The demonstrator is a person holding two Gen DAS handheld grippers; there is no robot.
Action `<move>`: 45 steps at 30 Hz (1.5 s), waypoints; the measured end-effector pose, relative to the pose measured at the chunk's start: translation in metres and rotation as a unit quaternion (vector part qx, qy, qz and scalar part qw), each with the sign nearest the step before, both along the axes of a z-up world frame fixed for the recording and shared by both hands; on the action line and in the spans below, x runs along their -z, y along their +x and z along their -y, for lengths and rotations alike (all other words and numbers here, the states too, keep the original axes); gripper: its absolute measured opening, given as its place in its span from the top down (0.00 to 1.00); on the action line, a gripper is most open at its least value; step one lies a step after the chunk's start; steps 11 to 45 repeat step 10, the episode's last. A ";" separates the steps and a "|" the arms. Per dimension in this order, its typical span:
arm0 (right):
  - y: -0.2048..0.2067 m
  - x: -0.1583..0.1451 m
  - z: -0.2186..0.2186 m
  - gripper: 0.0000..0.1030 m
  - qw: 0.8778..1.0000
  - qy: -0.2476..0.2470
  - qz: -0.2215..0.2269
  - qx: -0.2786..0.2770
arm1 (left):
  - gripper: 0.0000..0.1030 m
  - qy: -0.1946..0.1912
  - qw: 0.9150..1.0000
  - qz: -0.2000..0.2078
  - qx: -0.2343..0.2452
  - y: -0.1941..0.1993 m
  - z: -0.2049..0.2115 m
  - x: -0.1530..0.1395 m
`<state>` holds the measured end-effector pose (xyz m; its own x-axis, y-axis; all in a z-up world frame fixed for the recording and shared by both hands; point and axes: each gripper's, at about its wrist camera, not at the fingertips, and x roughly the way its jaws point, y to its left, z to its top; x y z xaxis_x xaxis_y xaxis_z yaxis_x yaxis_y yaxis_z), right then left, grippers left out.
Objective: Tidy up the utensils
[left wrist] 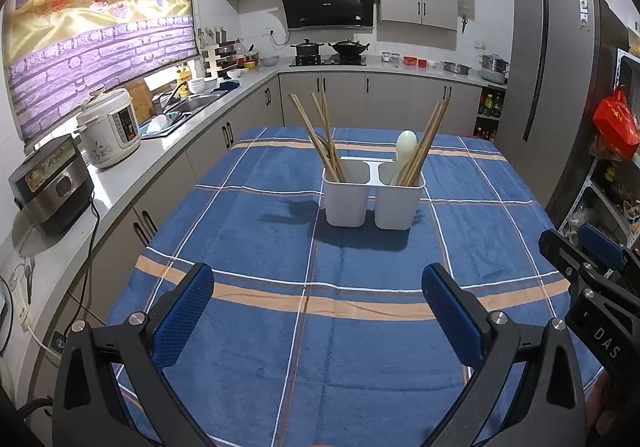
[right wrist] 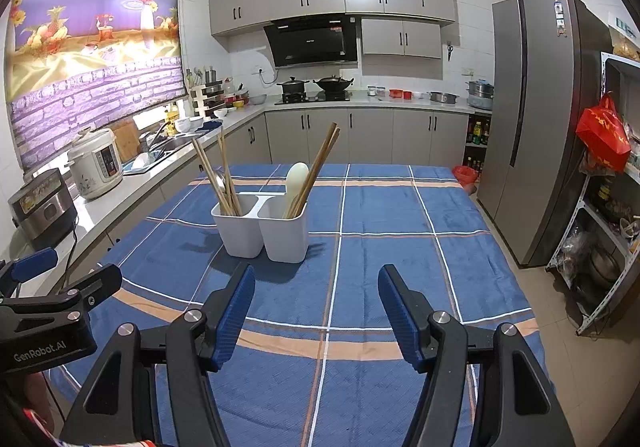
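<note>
Along the left wall runs a grey counter (left wrist: 168,151); a dark toaster-like appliance (left wrist: 50,183) sits nearest, then a white rice cooker (left wrist: 110,127), then the steel sink (left wrist: 192,103) under a purple printed window blind (left wrist: 100,27); further back a black pot (left wrist: 307,45) and a wok (left wrist: 349,46) stand on the hob beneath the black range hood (left wrist: 328,5).

The table wears a blue checked tablecloth (left wrist: 280,347) with orange bands; the left gripper (left wrist: 318,317) hangs over its near edge, blue pads far apart, nothing between them, cloth showing through the gap.

Well ahead of both grippers, near the middle of the table, stands the white two-compartment utensil holder (left wrist: 372,199), upright; its left compartment holds a bundle of wooden chopsticks (left wrist: 320,135) fanned up and to the left, with what may be a metal spoon among them, though it is too hidden to be sure; the right compartment holds a pale spoon (left wrist: 404,151), bowl upward, and more chopsticks (left wrist: 430,139) leaning to the right.

The right gripper (right wrist: 318,311) is beside the left one, also over the near part of the cloth; its jaws stand wide with nothing between them.

At the far right rises the grey side-by-side fridge (right wrist: 532,119); beside it a red bag (right wrist: 604,135) hangs on a metal shelf rack (right wrist: 600,247) crowded with pots and bags.
</note>
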<state>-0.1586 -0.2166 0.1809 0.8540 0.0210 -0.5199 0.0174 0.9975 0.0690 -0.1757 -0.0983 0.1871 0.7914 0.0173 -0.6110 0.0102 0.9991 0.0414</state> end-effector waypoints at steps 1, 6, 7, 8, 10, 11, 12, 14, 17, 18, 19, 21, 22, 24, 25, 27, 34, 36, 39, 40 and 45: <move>0.000 0.000 0.000 0.33 1.000 0.000 0.000 0.000 | 0.00 0.000 1.000 -0.001 0.000 0.001 0.001 0.000; 0.001 0.001 0.001 0.33 1.000 -0.002 -0.001 -0.003 | 0.00 0.002 1.000 -0.002 -0.003 0.001 0.003 0.001; 0.002 0.001 0.001 0.33 1.000 -0.002 -0.002 -0.004 | 0.00 0.003 1.000 -0.002 -0.004 0.002 0.002 0.001; 0.002 0.001 0.002 0.33 1.000 -0.002 -0.002 -0.004 | 0.00 0.004 1.000 -0.002 -0.005 0.002 0.003 0.002; 0.001 0.003 0.004 0.33 1.000 -0.002 -0.003 -0.005 | 0.00 0.004 1.000 -0.005 -0.006 0.003 0.003 0.003; 0.001 0.003 0.004 0.33 1.000 -0.002 -0.003 -0.005 | 0.00 0.004 1.000 -0.005 -0.006 0.003 0.003 0.003; 0.001 0.003 0.004 0.33 1.000 -0.002 -0.003 -0.005 | 0.00 0.004 1.000 -0.005 -0.006 0.003 0.003 0.003; 0.001 0.003 0.004 0.33 1.000 -0.002 -0.003 -0.005 | 0.00 0.004 1.000 -0.005 -0.006 0.003 0.003 0.003; 0.001 0.003 0.004 0.33 1.000 -0.002 -0.003 -0.005 | 0.00 0.004 1.000 -0.005 -0.006 0.003 0.003 0.003; 0.001 0.003 0.004 0.33 1.000 -0.002 -0.003 -0.005 | 0.00 0.004 1.000 -0.005 -0.006 0.003 0.003 0.003; 0.001 0.003 0.004 0.33 1.000 -0.002 -0.003 -0.005 | 0.00 0.004 1.000 -0.005 -0.006 0.003 0.003 0.003; 0.001 0.003 0.004 0.33 1.000 -0.002 -0.003 -0.005 | 0.00 0.004 1.000 -0.005 -0.006 0.003 0.003 0.003; 0.001 0.003 0.004 0.33 1.000 -0.002 -0.003 -0.005 | 0.00 0.004 1.000 -0.005 -0.006 0.003 0.003 0.003; 0.001 0.003 0.004 0.33 1.000 -0.002 -0.003 -0.005 | 0.00 0.004 1.000 -0.005 -0.006 0.003 0.003 0.003; 0.001 0.003 0.004 0.33 1.000 -0.002 -0.003 -0.005 | 0.00 0.004 1.000 -0.005 -0.006 0.003 0.003 0.003; 0.001 0.003 0.004 0.33 1.000 -0.002 -0.003 -0.005 | 0.00 0.004 1.000 -0.005 -0.006 0.003 0.003 0.003; 0.001 0.003 0.004 0.33 1.000 -0.002 -0.003 -0.005 | 0.00 0.004 1.000 -0.005 -0.006 0.003 0.003 0.003; 0.001 0.003 0.004 0.33 1.000 -0.002 -0.003 -0.005 | 0.00 0.004 1.000 -0.005 -0.006 0.003 0.003 0.003; 0.001 0.003 0.004 0.33 1.000 -0.002 -0.003 -0.005 | 0.00 0.004 1.000 -0.005 -0.006 0.003 0.003 0.003; 0.001 0.003 0.004 0.33 1.000 -0.002 -0.003 -0.005 | 0.00 0.004 1.000 -0.005 -0.006 0.003 0.003 0.003; 0.001 0.003 0.004 0.33 1.000 -0.002 -0.003 -0.005 | 0.00 0.004 1.000 -0.005 -0.006 0.003 0.003 0.003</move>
